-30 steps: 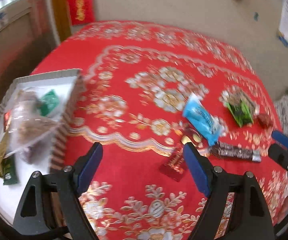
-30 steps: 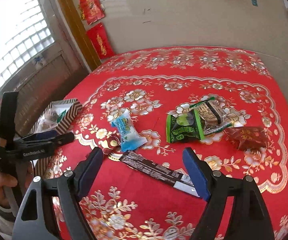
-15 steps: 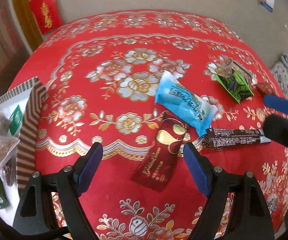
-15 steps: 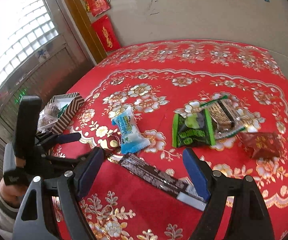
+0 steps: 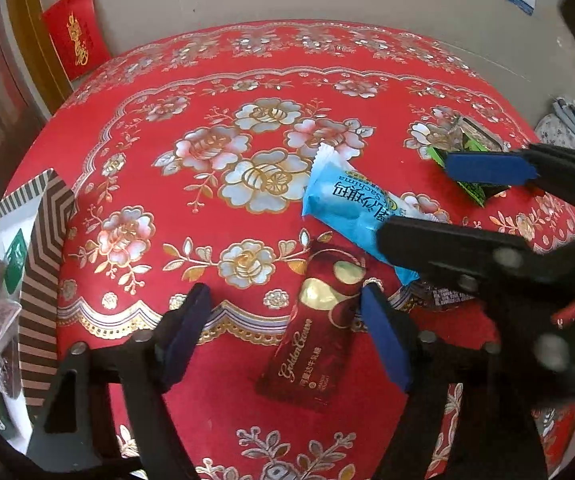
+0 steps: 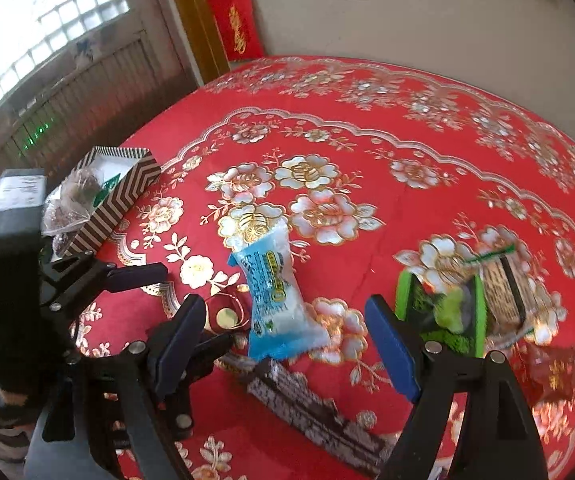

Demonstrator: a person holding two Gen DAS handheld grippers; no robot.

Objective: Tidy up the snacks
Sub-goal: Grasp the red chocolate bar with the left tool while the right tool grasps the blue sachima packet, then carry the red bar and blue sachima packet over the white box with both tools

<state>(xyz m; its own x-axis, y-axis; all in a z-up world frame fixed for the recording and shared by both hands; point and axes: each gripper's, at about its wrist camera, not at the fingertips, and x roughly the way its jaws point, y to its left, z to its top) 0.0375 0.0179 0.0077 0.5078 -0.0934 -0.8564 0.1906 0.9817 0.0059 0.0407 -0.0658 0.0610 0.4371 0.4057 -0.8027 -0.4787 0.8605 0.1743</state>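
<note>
The left claw (image 5: 287, 320) is wide open w/ nothing in it. It sits low over the red cloth (image 5: 215, 80). A dark red snack bar (image 5: 315, 324) w/ gold writing lies flat between its two blue pads, closer to the right pad (image 5: 385, 344) than the left one; can't tell if it touches the pad.

Just past the bar is a light blue snack bag (image 5: 347, 204), lying flat. Its near end is next to the top of the red bar. The right claw reaches in from the right side of this view, black arms over part of the blue bag.

The right claw (image 6: 287, 344) is wide open too, holding nothing. The blue snack bag (image 6: 275, 300) lies between its pads, a bit further out. In front of it lies a long dark choc bar (image 6: 311, 412), slanted on the cloth; its far end is by the blue bag.

By the right pad is a green snack pack (image 6: 439, 312), & right next to it a clear pack w/ a brown biscuit (image 6: 503, 292). Near those, to the right, is a small dark red pack (image 6: 555, 372).

Far left on the cloth is a striped box (image 6: 127, 196). It has a clear bag of brown snacks (image 6: 71, 200) in it & a small green pack (image 5: 15, 256). The box is well apart from the loose snacks.
</note>
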